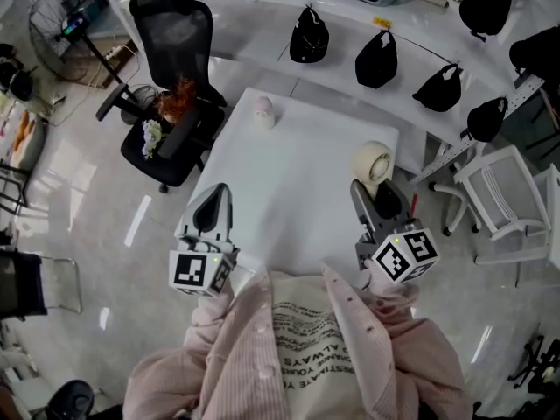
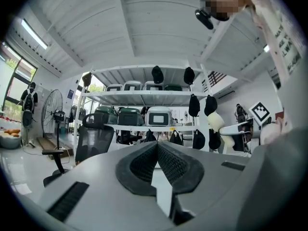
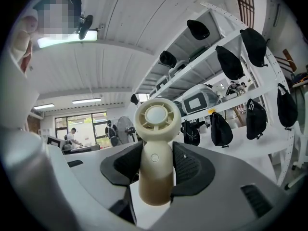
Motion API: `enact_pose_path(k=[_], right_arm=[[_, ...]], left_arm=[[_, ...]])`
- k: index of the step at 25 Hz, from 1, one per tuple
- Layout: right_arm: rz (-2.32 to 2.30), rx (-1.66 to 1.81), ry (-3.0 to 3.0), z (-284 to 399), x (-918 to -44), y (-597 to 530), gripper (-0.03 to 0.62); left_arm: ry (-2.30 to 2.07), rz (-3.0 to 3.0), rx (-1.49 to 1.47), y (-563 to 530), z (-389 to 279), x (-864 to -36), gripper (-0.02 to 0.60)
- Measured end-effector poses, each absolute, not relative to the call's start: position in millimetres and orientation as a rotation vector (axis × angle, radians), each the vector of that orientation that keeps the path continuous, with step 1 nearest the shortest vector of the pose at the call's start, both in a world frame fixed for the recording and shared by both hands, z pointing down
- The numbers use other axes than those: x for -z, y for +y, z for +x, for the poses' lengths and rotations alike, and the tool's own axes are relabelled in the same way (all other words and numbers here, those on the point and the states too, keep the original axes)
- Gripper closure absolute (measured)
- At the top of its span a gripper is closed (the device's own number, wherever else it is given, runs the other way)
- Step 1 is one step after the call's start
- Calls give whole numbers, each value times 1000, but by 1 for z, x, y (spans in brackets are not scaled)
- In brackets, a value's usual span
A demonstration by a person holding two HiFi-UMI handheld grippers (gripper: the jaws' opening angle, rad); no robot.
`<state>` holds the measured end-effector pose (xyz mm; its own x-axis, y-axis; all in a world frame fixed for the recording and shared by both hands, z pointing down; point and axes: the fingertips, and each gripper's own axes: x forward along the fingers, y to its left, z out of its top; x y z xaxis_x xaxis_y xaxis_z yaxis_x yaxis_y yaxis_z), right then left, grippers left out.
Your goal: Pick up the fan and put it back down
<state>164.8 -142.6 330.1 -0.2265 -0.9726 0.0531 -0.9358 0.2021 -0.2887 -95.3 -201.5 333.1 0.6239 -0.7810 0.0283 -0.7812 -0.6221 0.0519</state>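
Observation:
A cream hand-held fan (image 1: 373,161) with a round head stands upright above the right side of the white table (image 1: 297,191). My right gripper (image 1: 381,199) is shut on its handle. In the right gripper view the fan (image 3: 155,148) fills the space between the two black pads (image 3: 190,165), which press on both sides of the handle, and my right gripper (image 3: 156,166) points level. My left gripper (image 1: 213,201) hovers over the table's left edge. Its pads (image 2: 171,162) meet at the tips, and this gripper (image 2: 157,146) holds nothing.
A small pale pink object (image 1: 263,110) lies at the table's far side. A black office chair (image 1: 171,51) holding flowers stands to the left, a white chair (image 1: 503,199) to the right. Black bags (image 1: 376,59) hang along a white shelf behind. A floor fan (image 1: 48,24) stands far left.

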Motion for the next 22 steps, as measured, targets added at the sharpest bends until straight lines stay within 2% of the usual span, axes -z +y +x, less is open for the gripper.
enact_pose_path(k=[10, 22], right_arm=[[-1839, 432, 2356, 163, -340, -151, 410], [-1794, 624, 2526, 128, -407, -187, 410]], left_arm=[[-1321, 2802, -32, -204, -84, -335, 578], [-1299, 2677, -252, -211, -85, -412, 578]])
